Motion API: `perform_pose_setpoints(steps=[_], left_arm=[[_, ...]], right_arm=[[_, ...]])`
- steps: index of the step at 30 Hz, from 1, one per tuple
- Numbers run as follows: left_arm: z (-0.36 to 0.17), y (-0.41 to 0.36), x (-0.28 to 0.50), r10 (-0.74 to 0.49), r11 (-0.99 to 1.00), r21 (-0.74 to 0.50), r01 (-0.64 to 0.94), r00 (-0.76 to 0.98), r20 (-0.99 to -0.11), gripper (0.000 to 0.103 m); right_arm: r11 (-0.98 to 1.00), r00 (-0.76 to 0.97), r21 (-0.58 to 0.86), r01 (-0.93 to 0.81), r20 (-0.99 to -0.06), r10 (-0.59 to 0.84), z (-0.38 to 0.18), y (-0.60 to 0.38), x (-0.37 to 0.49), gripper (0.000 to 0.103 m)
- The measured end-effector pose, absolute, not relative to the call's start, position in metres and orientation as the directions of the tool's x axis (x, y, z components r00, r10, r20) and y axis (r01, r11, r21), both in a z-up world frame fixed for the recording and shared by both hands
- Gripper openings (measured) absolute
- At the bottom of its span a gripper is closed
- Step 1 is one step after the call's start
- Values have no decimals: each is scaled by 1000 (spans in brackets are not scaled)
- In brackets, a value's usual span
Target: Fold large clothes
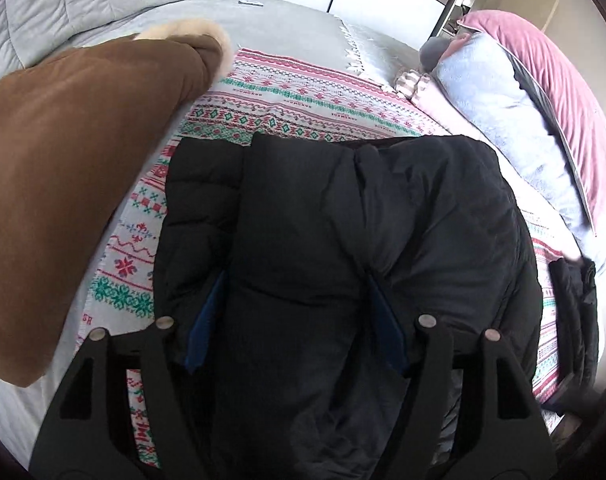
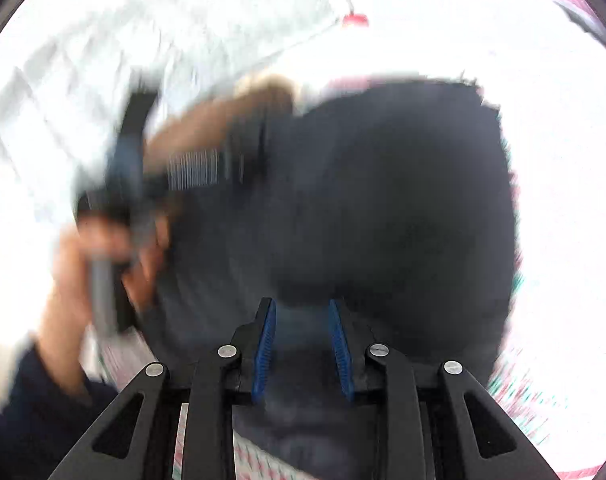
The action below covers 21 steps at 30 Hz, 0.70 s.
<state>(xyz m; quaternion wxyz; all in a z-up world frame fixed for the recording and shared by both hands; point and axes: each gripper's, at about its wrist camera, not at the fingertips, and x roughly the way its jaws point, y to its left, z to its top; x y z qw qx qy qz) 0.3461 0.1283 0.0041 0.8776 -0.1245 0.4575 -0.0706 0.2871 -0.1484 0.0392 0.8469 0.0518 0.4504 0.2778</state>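
Note:
A black puffer jacket (image 1: 343, 216) lies on the patterned blanket (image 1: 295, 92) on the bed. My left gripper (image 1: 299, 320) holds a thick fold of the jacket between its blue pads (image 1: 387, 320), lifted toward the camera. In the blurred right wrist view, my right gripper (image 2: 303, 340) has its blue pads (image 2: 265, 344) closed on dark jacket fabric (image 2: 383, 200). The left hand and its gripper (image 2: 115, 208) appear at the left there.
A brown coat with a fur-trimmed hood (image 1: 83, 152) lies at the left. A light blue pillow (image 1: 499, 112) and a pink pillow (image 1: 563, 92) lie at the right. Grey bedding (image 1: 103, 4) is behind. Another dark garment (image 1: 575, 320) is at the right edge.

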Motion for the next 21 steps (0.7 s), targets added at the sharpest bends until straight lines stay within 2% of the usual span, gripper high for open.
perform_pose_setpoints(steps=[2,5,8,13,17,21], left_arm=[[3,126,347,-235,959,-283,3,568,-789,71],[-2,127,350,-230,960,-280,-3,564,-793,72],[-4,128,351,-230,960,-280,-4,560,-796,73],[-14,120,354,-200,970,-244,-5,558,-805,77],[-20,122,357,-201,967,-255,-20,557,-806,78],[-25,116,360,-169,975,-219,-26,552,-816,80]], right_arm=[[857,498,335,-392,-706,504,63,-159,316,30],[891,519,313,-330,-728,448,69,-164,371,30],[927,493,289,-240,-786,373,48,-161,435,30],[950,420,247,-191,-854,306,-10,-154,475,33],[953,398,240,-184,-868,296,-49,-150,470,33],[953,390,237,-191,-872,295,-51,-152,470,32]])
